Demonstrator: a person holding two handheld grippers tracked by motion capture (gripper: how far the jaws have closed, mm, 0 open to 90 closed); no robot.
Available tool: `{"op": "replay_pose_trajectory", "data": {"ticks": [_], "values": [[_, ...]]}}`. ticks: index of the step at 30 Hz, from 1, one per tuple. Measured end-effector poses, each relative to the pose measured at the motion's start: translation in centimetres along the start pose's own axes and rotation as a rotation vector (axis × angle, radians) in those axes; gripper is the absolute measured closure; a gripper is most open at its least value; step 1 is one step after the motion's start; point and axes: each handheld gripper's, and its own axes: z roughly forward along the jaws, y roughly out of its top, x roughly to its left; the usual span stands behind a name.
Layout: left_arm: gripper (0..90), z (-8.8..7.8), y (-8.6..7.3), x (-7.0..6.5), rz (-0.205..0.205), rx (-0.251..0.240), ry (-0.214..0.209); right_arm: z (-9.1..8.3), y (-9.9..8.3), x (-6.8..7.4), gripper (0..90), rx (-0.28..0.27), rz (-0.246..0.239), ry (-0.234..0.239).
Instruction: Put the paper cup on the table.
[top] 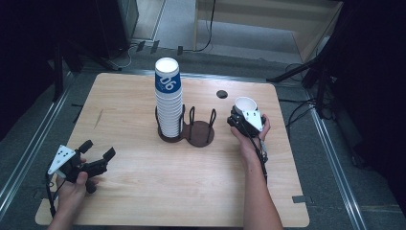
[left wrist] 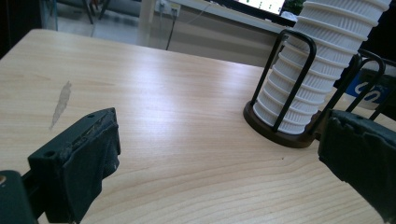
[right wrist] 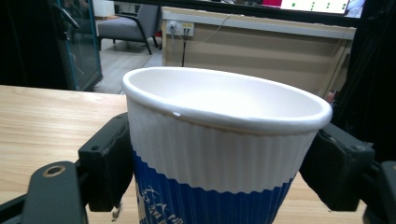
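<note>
Paper cup [right wrist: 219, 154] sits pinched between my right tongs [top: 241, 115], pads pressing its ribbed wall on both sides just below the rim, mouth up, over the right part of the worktop [top: 143, 191] near the wire holder [top: 198, 128]. I judge it very light and thin-walled: the corrugated sleeve gives grip, so slipping looks unlikely, but a hard squeeze would probably oval the mouth or crease the side. Best hold in my view is where I have it, high on the ribs where the rolled rim stiffens the wall. Cup interior looks empty and white as far as the right gripper view shows; the bottom is out of sight. Left tongs [top: 98, 155] rest spread wide with nothing between them, low over the left front of the worktop. Stack of cups [top: 168, 98] stands upright in the left ring of the holder, nested tight, top one blue-banded. Right ring of the holder stands empty. Tall stack could likely tip if nudged.
</note>
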Motion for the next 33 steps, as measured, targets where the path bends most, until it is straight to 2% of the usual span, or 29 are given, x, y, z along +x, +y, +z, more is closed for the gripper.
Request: {"op": "replay_pose_trajectory", "data": {"ticks": [3, 10, 15, 18, 23, 26, 29, 33], "values": [[0.0, -0.3, 0.1, 0.2, 0.0, -0.014, 0.003, 0.5, -0.1, 0.1, 19.1, 0.009, 0.026, -0.015], [0.0, -0.7, 0.2, 0.4, -0.004, -0.005, -0.019, 1.2, -0.6, 0.1, 18.8, 0.038, 0.006, -0.028], [0.0, -0.7, 0.1, 0.6, -0.014, 0.003, -0.024, 1.3, -0.9, 0.3, 18.2, 0.07, 0.001, -0.016], [8.7, -0.8, 0.2, 0.5, -0.018, 0.014, 0.013, 1.4, -1.1, 0.2, 18.0, 0.09, 0.007, -0.01], [8.6, -0.8, 0.2, 0.5, -0.024, 0.017, 0.002, 1.5, -1.1, 0.0, 17.4, 0.108, 0.019, -0.006], [8.6, -0.8, 0.1, 0.5, -0.022, 0.02, 0.009, 1.5, -1.2, -0.2, 12.7, 0.128, 0.025, 0.009], [8.5, -0.8, 0.1, 0.5, -0.025, 0.024, 0.014, 1.5, -1.1, -0.5, 4.6, 0.154, 0.059, 0.024], [8.5, -0.8, 0.2, 0.6, -0.031, 0.026, 0.014, 1.1, -0.8, -0.6, 0.0, 0.157, 0.081, 0.049]]}}
